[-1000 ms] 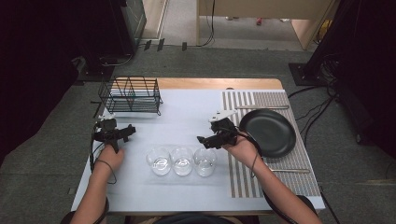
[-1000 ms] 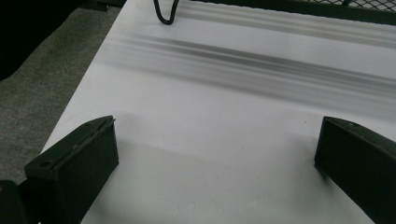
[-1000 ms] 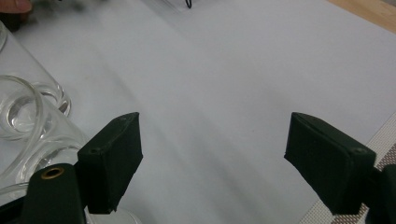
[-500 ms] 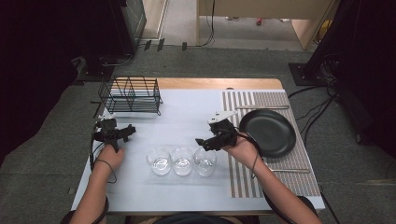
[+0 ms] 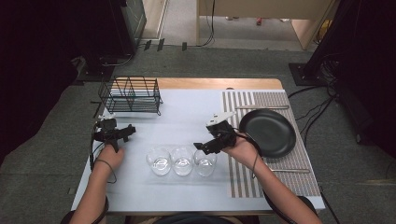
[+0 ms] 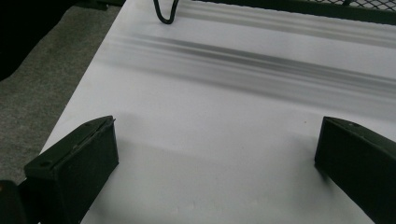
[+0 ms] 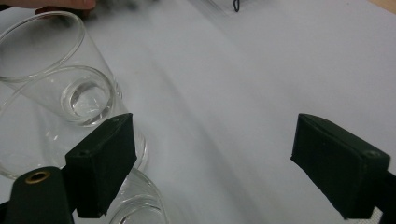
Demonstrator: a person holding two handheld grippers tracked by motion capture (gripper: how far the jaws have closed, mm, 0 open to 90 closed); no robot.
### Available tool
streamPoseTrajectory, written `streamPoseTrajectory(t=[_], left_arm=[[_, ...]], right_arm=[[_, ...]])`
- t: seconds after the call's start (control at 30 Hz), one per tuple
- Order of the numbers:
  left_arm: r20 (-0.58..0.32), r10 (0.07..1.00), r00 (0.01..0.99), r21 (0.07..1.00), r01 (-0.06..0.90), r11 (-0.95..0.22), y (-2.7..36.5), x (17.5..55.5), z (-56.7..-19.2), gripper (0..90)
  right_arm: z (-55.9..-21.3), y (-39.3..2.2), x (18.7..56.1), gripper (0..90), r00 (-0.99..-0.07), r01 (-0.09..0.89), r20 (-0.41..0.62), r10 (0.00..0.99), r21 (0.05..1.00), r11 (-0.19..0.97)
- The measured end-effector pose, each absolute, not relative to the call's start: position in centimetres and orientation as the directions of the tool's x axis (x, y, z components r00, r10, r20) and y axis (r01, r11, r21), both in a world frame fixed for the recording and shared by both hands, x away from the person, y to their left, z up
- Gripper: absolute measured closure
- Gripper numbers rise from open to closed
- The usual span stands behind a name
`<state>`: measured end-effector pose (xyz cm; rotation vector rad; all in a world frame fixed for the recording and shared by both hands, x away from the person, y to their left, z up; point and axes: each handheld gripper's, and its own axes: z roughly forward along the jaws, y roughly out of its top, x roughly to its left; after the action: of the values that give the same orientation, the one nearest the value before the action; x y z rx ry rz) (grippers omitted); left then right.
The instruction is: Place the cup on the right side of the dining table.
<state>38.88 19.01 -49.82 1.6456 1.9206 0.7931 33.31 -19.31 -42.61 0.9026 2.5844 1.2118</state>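
Right gripper (image 5: 200, 145) held just above rightmost glass (image 5: 205, 162) in row of three on tabletop (image 5: 187, 116). Its fingers (image 7: 100, 163) have just been opening; nothing seen between them. Glass lies below and to left-finger side, upright, axis vertical. Left gripper (image 5: 128, 130) well apart, fingers (image 6: 74, 172) spread wide, empty. Glass rims cut off in right gripper view; contact of left finger with glass cannot be told.
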Motion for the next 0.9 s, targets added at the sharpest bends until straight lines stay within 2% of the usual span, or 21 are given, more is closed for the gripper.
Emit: streamPoseTrajectory(t=[0.13, 0.17, 0.2, 0.6, 0.9], left_arm=[[0.008, 0.988, -0.157, 0.701, 0.705, 0.106, 19.01, 38.89, -49.83, 0.0], [0.008, 0.988, -0.157, 0.701, 0.705, 0.106, 19.01, 38.89, -49.82, 0.0], [0.008, 0.988, -0.157, 0.701, 0.705, 0.106, 19.01, 38.88, -49.82, 0.0], [0.008, 0.988, -0.157, 0.701, 0.706, 0.106, 19.01, 38.89, -49.82, 0.0], [0.008, 0.988, -0.157, 0.701, 0.706, 0.106, 19.01, 38.89, -49.82, 0.0]], right_arm=[[-42.52, -19.16, 33.20, 11.1, -0.817, 0.447, 0.116, 0.565, 0.746, 0.493], [-42.50, -19.09, 33.17, 7.7, -0.817, 0.446, 0.116, 0.565, 0.747, 0.492], [-42.50, -18.98, 33.12, 0.3, -0.822, 0.443, 0.118, 0.557, 0.747, 0.496], [-42.68, -18.37, 32.58, 0.0, -0.863, 0.401, 0.105, 0.495, 0.738, 0.542], [-42.39, -18.31, 32.41, 0.0, -0.869, 0.402, 0.129, 0.478, 0.748, 0.528]])
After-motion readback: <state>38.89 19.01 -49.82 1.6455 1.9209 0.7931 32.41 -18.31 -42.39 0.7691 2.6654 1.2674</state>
